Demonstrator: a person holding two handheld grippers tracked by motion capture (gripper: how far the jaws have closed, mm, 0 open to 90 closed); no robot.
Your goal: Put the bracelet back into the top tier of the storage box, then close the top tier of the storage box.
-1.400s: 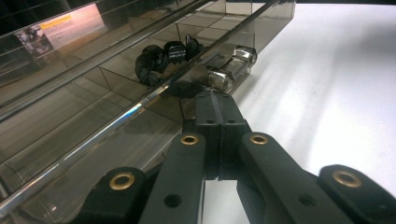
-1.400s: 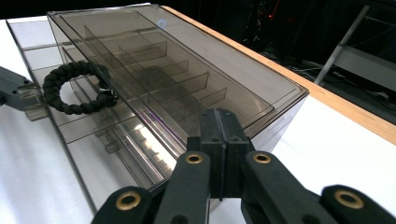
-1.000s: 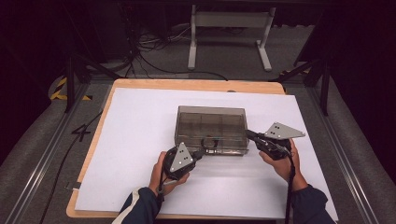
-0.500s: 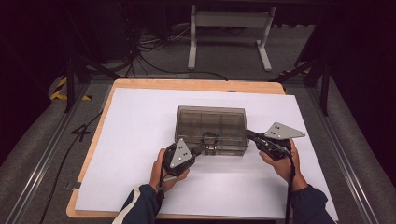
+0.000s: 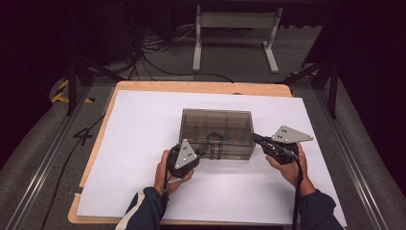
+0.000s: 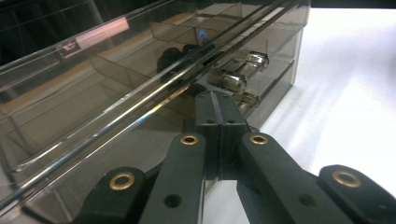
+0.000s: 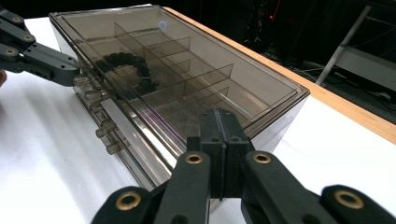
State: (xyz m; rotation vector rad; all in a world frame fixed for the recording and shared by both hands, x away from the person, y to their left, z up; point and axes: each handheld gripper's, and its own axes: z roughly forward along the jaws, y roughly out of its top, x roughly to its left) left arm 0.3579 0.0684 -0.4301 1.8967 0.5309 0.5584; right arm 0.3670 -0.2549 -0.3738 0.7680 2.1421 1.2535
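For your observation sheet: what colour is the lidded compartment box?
Smoky translucent grey box, clearest in the right gripper view.

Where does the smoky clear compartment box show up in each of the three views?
High view: the compartment box sits mid-sheet, between the two grippers.
Left gripper view: it spans the upper left, just past the shut jaws.
Right gripper view: it runs from upper left to centre.
Shared landmark: the dark beaded ring inside, near the latches.

Left gripper (image 5: 201, 151): black jaws, brass-coloured rivets, grey three-cornered plate with small dots.
Right gripper (image 5: 255, 139): same black build, grey plate, dark cable trailing near.
Sleeves (image 5: 143, 211): dark, the left one perhaps with a pale stripe.
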